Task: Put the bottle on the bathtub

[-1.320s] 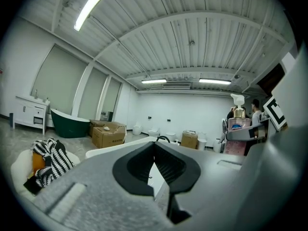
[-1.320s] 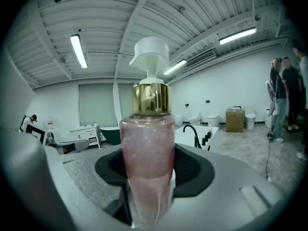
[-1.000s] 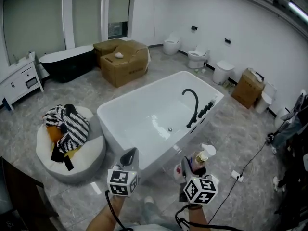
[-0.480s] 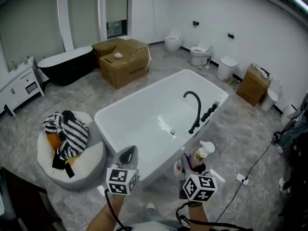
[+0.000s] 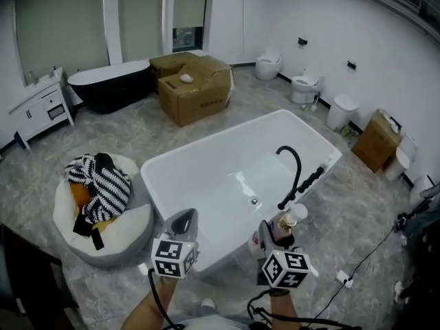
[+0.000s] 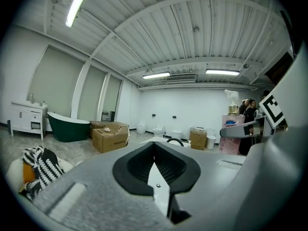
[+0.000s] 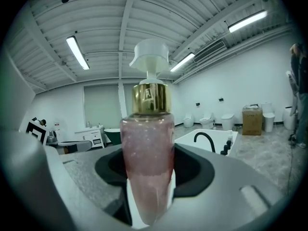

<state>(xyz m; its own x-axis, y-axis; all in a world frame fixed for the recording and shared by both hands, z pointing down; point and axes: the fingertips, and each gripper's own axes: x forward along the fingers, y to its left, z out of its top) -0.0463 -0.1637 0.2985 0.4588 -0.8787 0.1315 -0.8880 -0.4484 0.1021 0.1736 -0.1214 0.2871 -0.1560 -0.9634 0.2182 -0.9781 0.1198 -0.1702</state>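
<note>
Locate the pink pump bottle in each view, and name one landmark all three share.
Head view: bottle low, right of centre, by the faucet side of the tub.
Left gripper view: far right, mid-height, upright.
Right gripper view: dead centre, upright, filling the foreground.
Shared landmark: the black faucet on the tub.

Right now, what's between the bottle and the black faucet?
Just the bathtub's bare white rim between bottle and faucet, seen in the head view.
</note>
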